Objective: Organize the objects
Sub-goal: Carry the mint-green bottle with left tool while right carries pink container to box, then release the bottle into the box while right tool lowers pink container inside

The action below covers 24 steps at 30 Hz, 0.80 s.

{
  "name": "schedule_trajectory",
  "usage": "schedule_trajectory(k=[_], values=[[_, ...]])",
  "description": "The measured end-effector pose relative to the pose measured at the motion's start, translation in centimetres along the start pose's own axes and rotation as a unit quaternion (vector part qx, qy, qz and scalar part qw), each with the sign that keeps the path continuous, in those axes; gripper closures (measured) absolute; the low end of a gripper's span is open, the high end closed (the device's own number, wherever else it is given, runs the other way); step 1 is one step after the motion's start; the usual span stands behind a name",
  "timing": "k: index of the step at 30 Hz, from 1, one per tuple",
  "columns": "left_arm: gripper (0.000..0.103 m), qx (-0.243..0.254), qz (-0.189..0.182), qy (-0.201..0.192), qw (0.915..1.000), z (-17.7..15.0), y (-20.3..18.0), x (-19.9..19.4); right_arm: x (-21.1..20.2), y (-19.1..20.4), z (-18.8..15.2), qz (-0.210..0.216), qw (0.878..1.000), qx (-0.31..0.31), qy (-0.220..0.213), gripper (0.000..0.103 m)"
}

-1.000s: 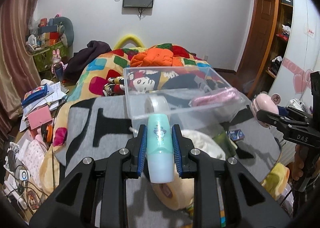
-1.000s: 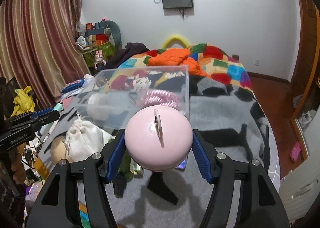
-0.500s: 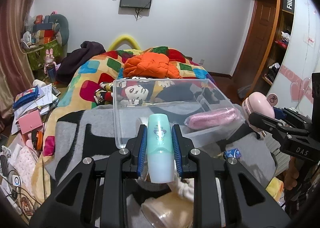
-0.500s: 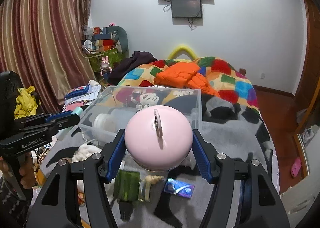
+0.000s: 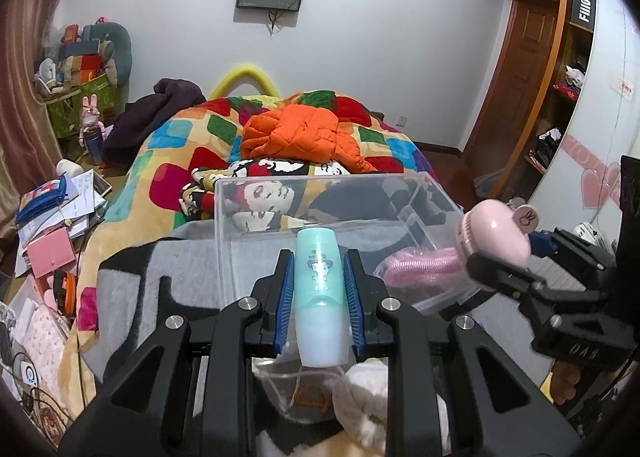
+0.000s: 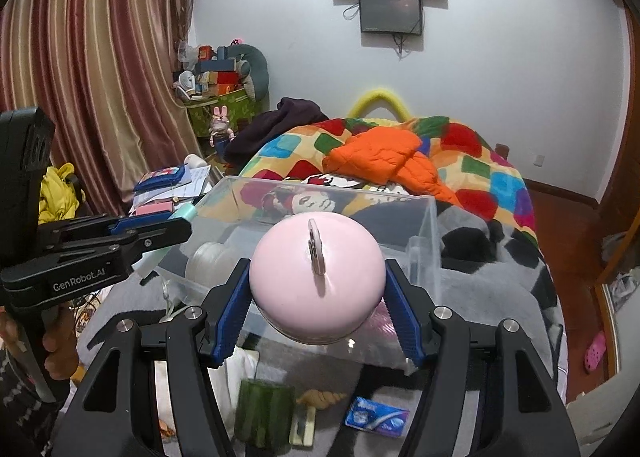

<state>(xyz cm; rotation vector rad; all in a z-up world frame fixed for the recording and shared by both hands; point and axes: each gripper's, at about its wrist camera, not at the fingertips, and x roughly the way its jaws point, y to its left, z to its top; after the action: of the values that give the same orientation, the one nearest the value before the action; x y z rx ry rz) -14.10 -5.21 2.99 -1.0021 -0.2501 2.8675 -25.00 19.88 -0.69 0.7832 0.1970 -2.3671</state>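
Mint-green bottle [image 5: 320, 289] sits clamped in the left gripper [image 5: 319, 297], long axis pointing straight ahead at the clear plastic bin [image 5: 280, 213] on the bed [image 5: 132, 297]. Right gripper [image 6: 318, 301] squeezes a round pink timer [image 6: 318, 281], hovering at the bin's near right corner. Both loads are just short of the rim; the left looks better lined up to drop first.

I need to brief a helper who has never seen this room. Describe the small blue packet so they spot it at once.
Start at the clear plastic storage box on the grey blanket covering the bed. On the blanket nearer the camera lie a green ribbed cylinder, a tan spiral shell and the small blue packet. It is the only flat, blue, printed item, rightmost of the three.
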Motion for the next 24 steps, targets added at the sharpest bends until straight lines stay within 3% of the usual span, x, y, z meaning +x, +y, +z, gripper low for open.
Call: schedule_trajectory(k=[13,24], values=[[0.079,0.013,-0.018,0.037,0.9991,1.6,-0.5,3.7,3.4,1.0,0.7,0.011,1.0,-0.017,0.022,0.043],[0.079,-0.011,-0.037,0.088,0.9954,1.7,0.6,7.1,5.4,1.1,0.2,0.013,0.999,-0.023,0.036,0.043]])
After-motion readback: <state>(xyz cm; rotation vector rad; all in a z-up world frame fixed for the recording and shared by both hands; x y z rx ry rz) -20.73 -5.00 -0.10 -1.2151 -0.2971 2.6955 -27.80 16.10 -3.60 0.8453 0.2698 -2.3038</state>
